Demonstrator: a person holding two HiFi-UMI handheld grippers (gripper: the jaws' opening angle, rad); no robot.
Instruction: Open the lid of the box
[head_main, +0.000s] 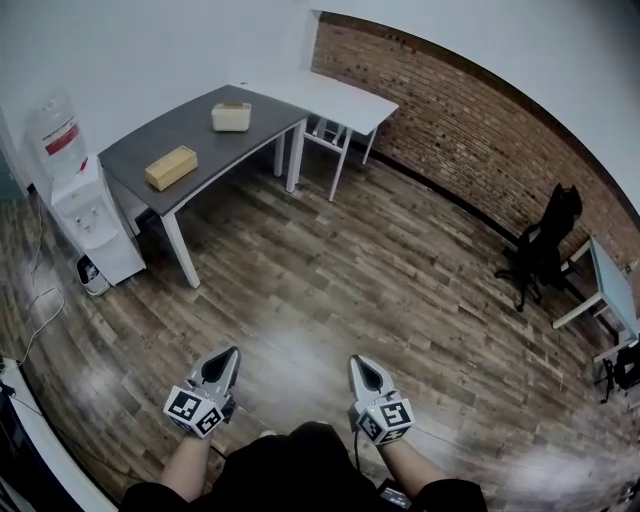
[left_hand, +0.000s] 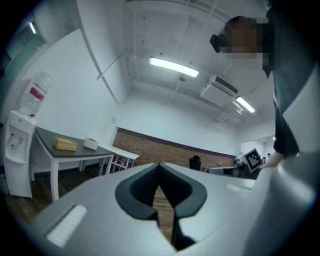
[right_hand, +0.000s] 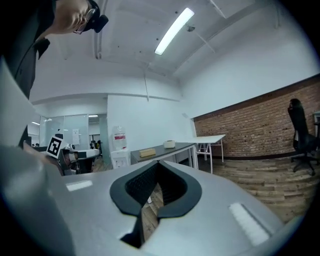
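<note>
A tan oblong box and a cream box with a lid sit on a grey table at the far left of the room. Both are small in the left gripper view, the tan box beside the cream box. They show again in the right gripper view, the tan box and the cream box. My left gripper and right gripper are held low near my body, far from the table. Both are shut with nothing between the jaws, and their tips meet in the left gripper and right gripper views.
A white table adjoins the grey one along a brick wall. A water dispenser stands left of the grey table. A black office chair and another desk are at the right. Wood floor lies between me and the tables.
</note>
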